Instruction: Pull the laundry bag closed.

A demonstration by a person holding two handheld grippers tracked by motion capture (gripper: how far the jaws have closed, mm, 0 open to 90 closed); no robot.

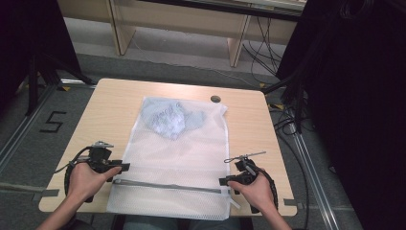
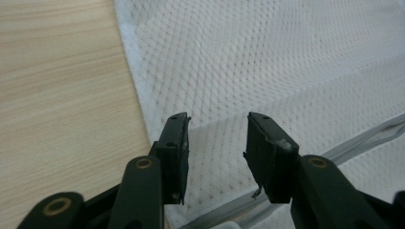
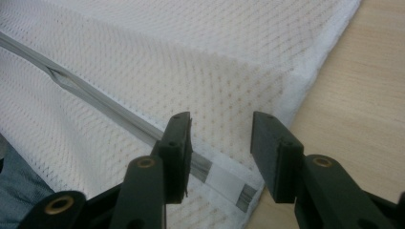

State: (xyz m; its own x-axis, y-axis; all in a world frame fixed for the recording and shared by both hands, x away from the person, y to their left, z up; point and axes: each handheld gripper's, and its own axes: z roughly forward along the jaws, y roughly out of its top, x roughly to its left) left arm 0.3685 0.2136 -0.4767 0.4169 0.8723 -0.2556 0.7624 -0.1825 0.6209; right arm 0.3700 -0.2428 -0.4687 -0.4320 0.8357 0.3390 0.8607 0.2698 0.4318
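Both tongs, left [image 1: 125, 167] and right [image 1: 223, 181], gape wide at the mesh bag's [image 1: 177, 158] zipper [image 1: 167, 185] ends; next, probably pinching each corner.

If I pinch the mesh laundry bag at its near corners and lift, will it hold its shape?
Probably not. The mesh laundry bag lies flat and thin, so it should sag. The bluish garment bunched at its far end would likely slide downward. The zipper looks like the firmest part.

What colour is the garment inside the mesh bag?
Pale blue, bunched at the far end of the white mesh bag; the garment shows best in the high view.
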